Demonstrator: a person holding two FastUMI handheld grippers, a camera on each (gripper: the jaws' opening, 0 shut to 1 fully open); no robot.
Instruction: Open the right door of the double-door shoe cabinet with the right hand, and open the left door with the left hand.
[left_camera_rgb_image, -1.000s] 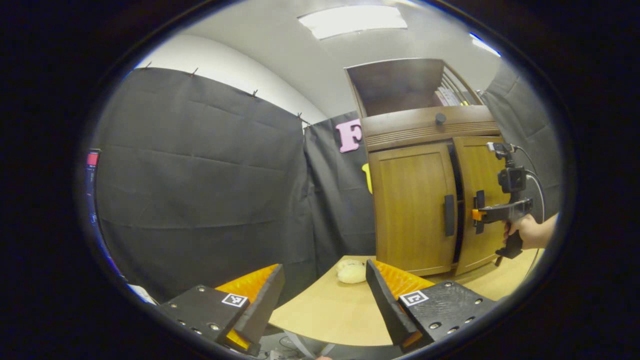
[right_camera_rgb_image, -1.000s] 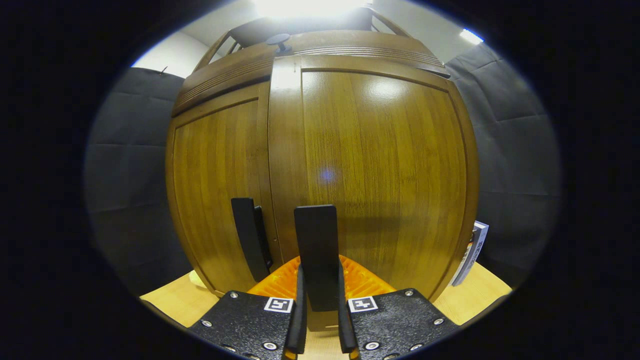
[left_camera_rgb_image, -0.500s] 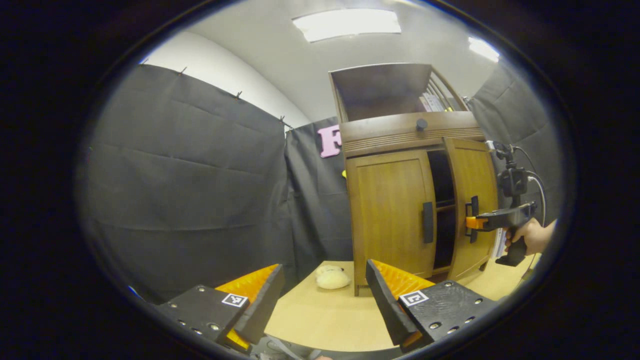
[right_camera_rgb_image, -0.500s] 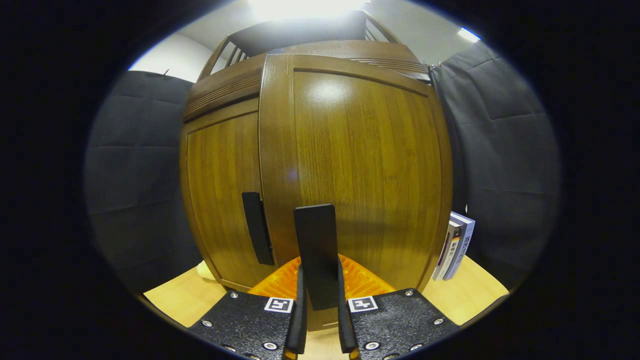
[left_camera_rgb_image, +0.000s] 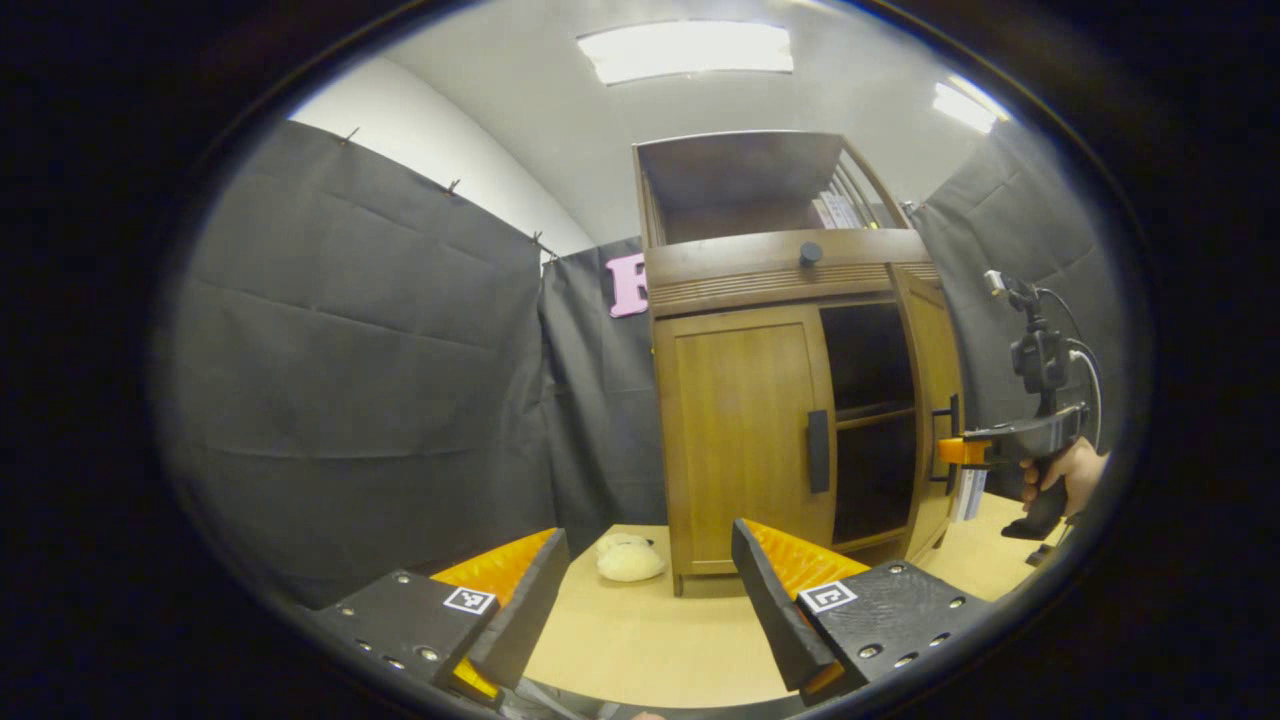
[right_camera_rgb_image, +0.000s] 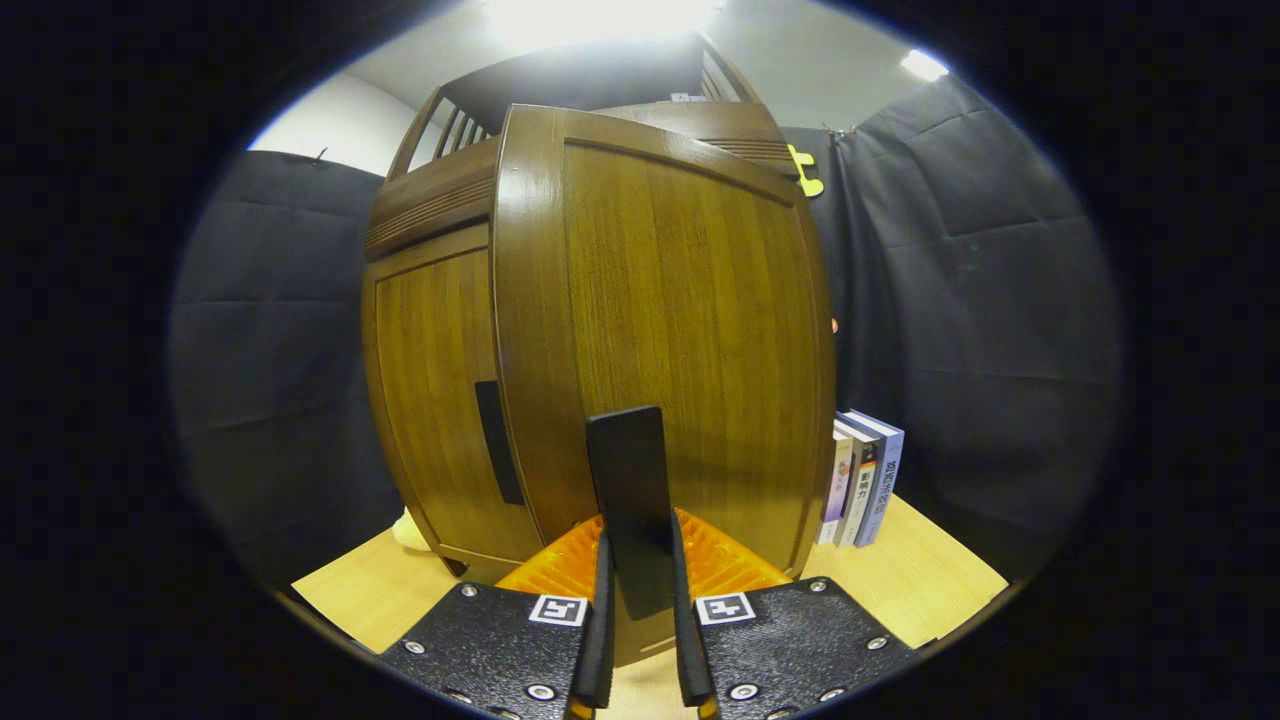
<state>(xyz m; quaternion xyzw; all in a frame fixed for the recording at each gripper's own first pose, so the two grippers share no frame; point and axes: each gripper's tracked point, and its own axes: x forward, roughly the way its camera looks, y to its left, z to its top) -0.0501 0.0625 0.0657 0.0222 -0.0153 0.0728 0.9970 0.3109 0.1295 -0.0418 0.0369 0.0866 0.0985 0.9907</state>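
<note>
Right gripper (right_camera_rgb_image: 640, 640) is clamped on the right door's handle (right_camera_rgb_image: 628, 505), both fingers pressed against the dark vertical bar that stands up between them in the right gripper view. That handle sits at the free edge of the right door (right_camera_rgb_image: 670, 330), and the door is swung well out from the shoe cabinet (left_camera_rgb_image: 790, 400), its wooden face right in front of the camera. From the left gripper view you can see the same door (left_camera_rgb_image: 935, 400) angled open, the dark interior with a shelf exposed behind it, and the right gripper (left_camera_rgb_image: 955, 452) reaching in from the side with a hand (left_camera_rgb_image: 1065, 480) around its grip. Over to the left door (left_camera_rgb_image: 745, 440): it lies flush and closed, its own dark handle (left_camera_rgb_image: 818, 451) untouched. Left gripper (left_camera_rgb_image: 640, 590) hangs well back from the cabinet with its fingers spread wide, nothing between them, the closed left door ahead and a little to its right. Cabinet stands on a light wooden table (left_camera_rgb_image: 650, 630). Beside its left foot lies a pale round plush thing (left_camera_rgb_image: 628, 560). On the far side, a few books (right_camera_rgb_image: 860, 478) stand upright just beside the open door.
</note>
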